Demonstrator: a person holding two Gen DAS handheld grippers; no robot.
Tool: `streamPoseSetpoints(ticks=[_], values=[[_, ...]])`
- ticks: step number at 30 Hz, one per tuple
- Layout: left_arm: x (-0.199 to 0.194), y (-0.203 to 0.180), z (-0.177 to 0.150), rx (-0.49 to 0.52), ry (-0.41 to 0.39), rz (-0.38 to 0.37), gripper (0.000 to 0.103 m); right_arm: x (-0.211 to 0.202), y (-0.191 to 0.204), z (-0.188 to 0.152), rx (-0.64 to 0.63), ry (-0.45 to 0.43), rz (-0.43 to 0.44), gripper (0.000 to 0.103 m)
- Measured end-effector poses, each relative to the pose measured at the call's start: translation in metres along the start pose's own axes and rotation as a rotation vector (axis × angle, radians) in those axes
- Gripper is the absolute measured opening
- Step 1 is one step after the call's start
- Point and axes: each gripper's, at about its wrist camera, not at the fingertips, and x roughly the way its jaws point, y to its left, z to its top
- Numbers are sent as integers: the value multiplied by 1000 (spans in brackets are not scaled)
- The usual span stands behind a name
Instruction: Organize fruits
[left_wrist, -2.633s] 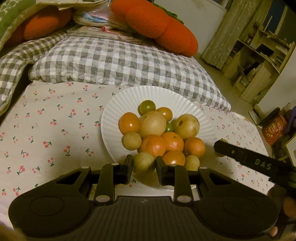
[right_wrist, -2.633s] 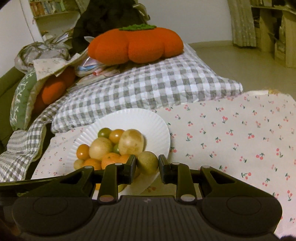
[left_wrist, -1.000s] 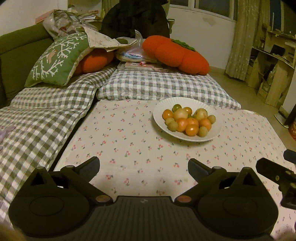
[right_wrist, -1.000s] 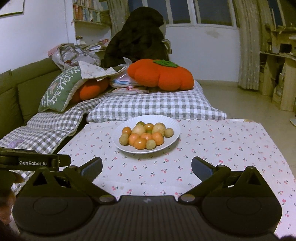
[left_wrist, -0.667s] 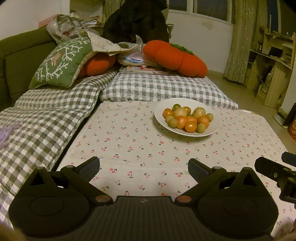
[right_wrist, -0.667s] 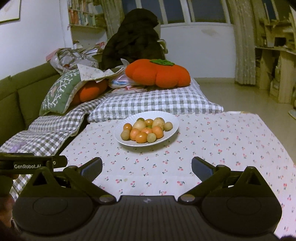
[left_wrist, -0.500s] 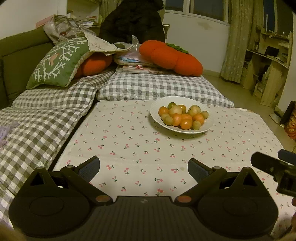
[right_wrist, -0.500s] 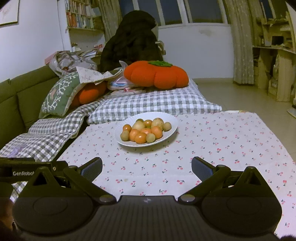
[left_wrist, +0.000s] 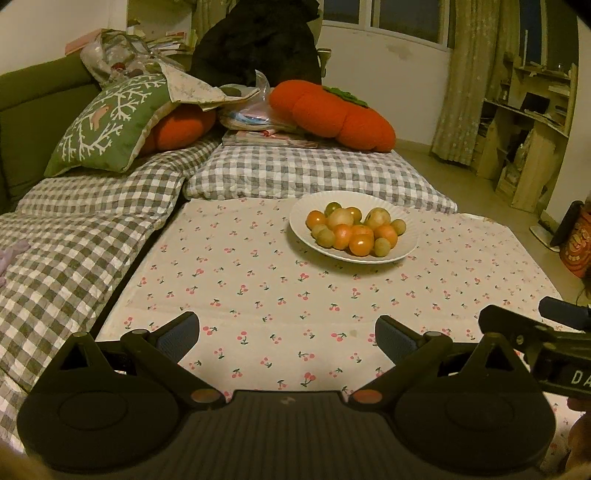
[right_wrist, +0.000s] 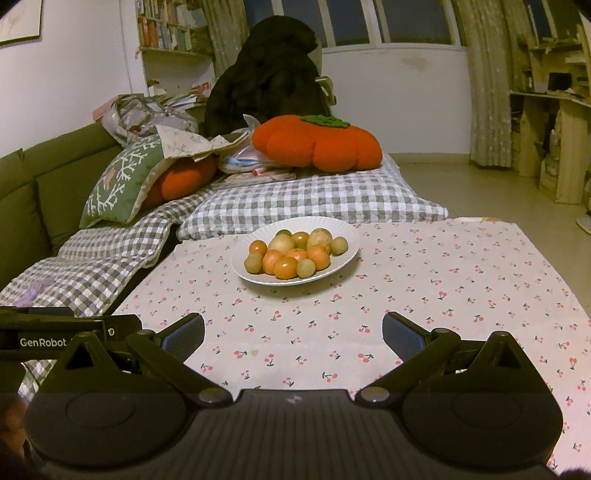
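Note:
A white ribbed plate (left_wrist: 306, 210) holds a pile of several orange, yellow-green and tan round fruits (left_wrist: 356, 227) on a cherry-print tablecloth (left_wrist: 258, 288). The plate also shows in the right wrist view (right_wrist: 343, 230) with the fruits (right_wrist: 295, 253). My left gripper (left_wrist: 287, 334) is wide open and empty, low over the cloth's near edge, well short of the plate. My right gripper (right_wrist: 293, 332) is wide open and empty, also far back from the plate.
Grey checked cushions (left_wrist: 314, 173) lie behind and left of the table. An orange pumpkin pillow (left_wrist: 332, 114) and a green pillow (left_wrist: 107, 125) sit on them. Wooden shelves (left_wrist: 532, 122) stand at the right. The right gripper's body (left_wrist: 546, 347) shows at the left view's right edge.
Both grippers let go of the fruits they held at the plate, opened wide and pulled far back from it. In the last half second they barely moved.

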Motion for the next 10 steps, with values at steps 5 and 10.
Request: streamPoseSetpoints(ticks=[5, 10], values=[[0, -1, -1, 8, 0, -8, 93, -1, 0, 0, 0, 1, 0, 103], [-1, -4, -1, 28, -2, -12, 93, 0, 0, 0, -1, 2, -1, 103]])
